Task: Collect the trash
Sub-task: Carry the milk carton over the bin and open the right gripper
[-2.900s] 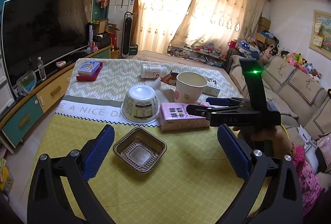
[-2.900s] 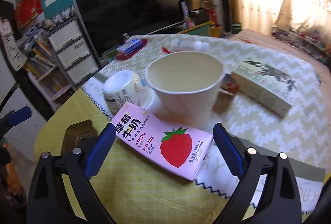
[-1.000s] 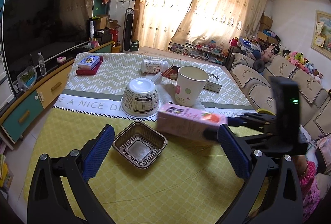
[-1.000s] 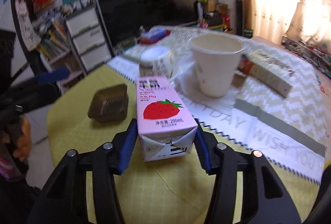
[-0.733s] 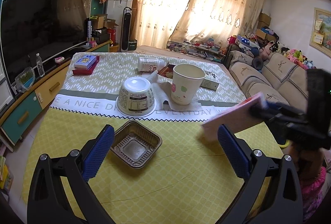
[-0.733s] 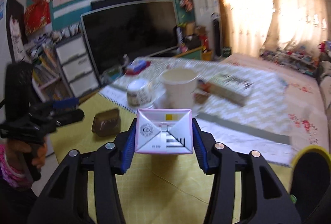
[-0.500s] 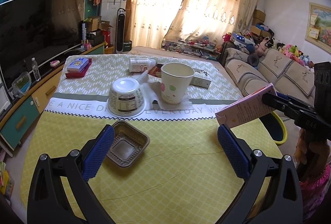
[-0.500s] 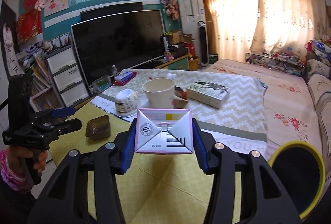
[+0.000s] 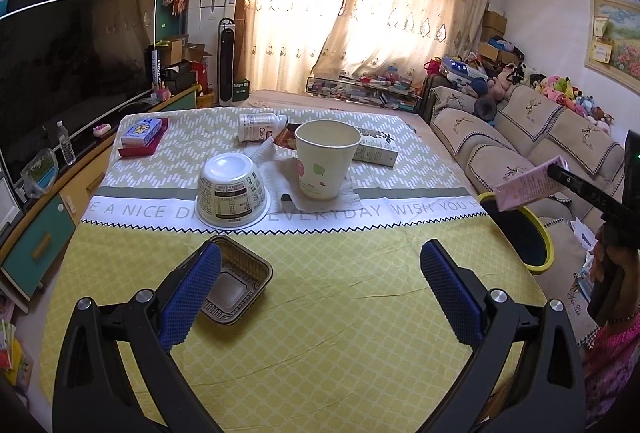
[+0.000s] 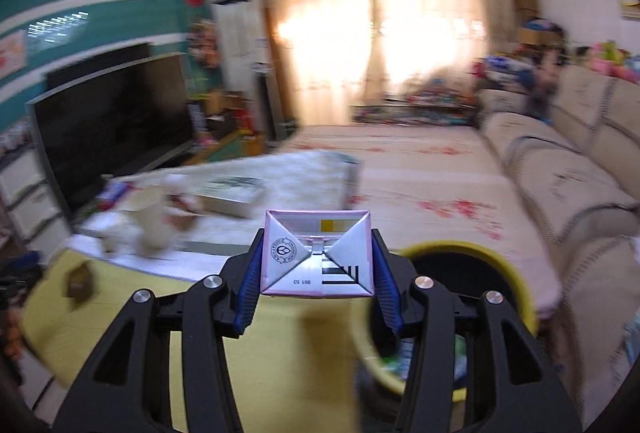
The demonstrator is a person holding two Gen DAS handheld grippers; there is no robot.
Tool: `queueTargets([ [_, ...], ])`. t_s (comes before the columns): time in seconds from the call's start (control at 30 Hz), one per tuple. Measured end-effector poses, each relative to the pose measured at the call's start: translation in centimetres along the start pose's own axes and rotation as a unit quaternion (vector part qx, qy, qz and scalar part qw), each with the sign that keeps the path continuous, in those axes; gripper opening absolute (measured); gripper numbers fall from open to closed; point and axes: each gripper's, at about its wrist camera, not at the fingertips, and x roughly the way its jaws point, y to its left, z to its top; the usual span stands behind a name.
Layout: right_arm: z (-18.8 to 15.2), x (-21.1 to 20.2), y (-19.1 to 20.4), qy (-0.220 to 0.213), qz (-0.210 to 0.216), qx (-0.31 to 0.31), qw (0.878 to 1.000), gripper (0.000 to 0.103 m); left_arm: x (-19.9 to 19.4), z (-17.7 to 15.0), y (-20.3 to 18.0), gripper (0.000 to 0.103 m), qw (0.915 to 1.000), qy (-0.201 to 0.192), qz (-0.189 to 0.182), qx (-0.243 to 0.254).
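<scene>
My right gripper [image 10: 316, 293] is shut on a pink strawberry milk carton [image 10: 317, 255], held in the air above the yellow-rimmed trash bin [image 10: 516, 281] at the table's right edge. In the left wrist view the carton [image 9: 528, 185] hangs over the bin [image 9: 536, 237]. My left gripper [image 9: 320, 293] is open and empty over the yellow tablecloth [image 9: 320, 313]; its left finger overlaps a brown foil tray [image 9: 236, 283]. An upturned white bowl [image 9: 230, 189] and a paper cup [image 9: 325, 163] stand beyond.
A white bottle [image 9: 260, 125], a flat box [image 9: 378, 151], a tissue [image 9: 280, 169] and a blue box on a red tray [image 9: 142, 135] lie at the table's far end. A TV cabinet [image 9: 60, 193] runs along the left, a sofa [image 9: 520, 137] along the right.
My right gripper closed on the carton, lifted it off the table and carried it right, over the bin. My left gripper stayed open and drew back a little.
</scene>
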Motion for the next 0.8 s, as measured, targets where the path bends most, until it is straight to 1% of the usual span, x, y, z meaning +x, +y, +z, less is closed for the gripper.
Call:
queueTargets([
  [0.07, -0.6, 0.7, -1.7, 0.009, -0.047, 0.006, 0.999, 0.047, 0.2, 0.0, -0.1, 0.098, 1.0, 0.002, 0.0, 0.002],
  [0.17, -1.5, 2.0, -3.9, 0.024, -0.092, 0.017, 0.995, 0.047, 0.4, 0.0, -0.2, 0.098, 1.0, 0.005, 0.001, 0.004],
  [0.23, -2.2, 3.0, -5.0, 0.032, -0.11, 0.023, 0.993, 0.048, 0.6, 0.0, -0.2, 0.098, 1.0, 0.007, 0.002, 0.004],
  [0.3, -2.6, 3.8, -5.6, 0.039, -0.117, 0.03, 0.992, 0.048, 0.8, 0.0, -0.2, 0.098, 1.0, 0.008, 0.002, 0.004],
  [0.33, -2.8, 4.2, -5.8, 0.041, -0.124, 0.035, 0.991, 0.05, 0.9, 0.1, -0.2, 0.098, 1.0, 0.009, 0.002, 0.004],
  [0.43, -3.0, 4.5, -6.0, 0.04, -0.125, 0.037, 0.991, 0.052, 1.0, 0.0, -0.2, 0.098, 0.9999, 0.011, 0.004, 0.005],
  [0.67, -2.8, 4.0, -4.4, 0.035, -0.112, 0.026, 0.993, 0.057, 1.6, -0.3, 0.4, 0.098, 0.9998, 0.017, 0.008, 0.005],
  [0.8, -2.9, 3.9, -3.7, 0.036, -0.101, 0.023, 0.994, 0.058, 2.5, -0.7, 1.1, 0.098, 0.9992, 0.023, 0.019, 0.027],
])
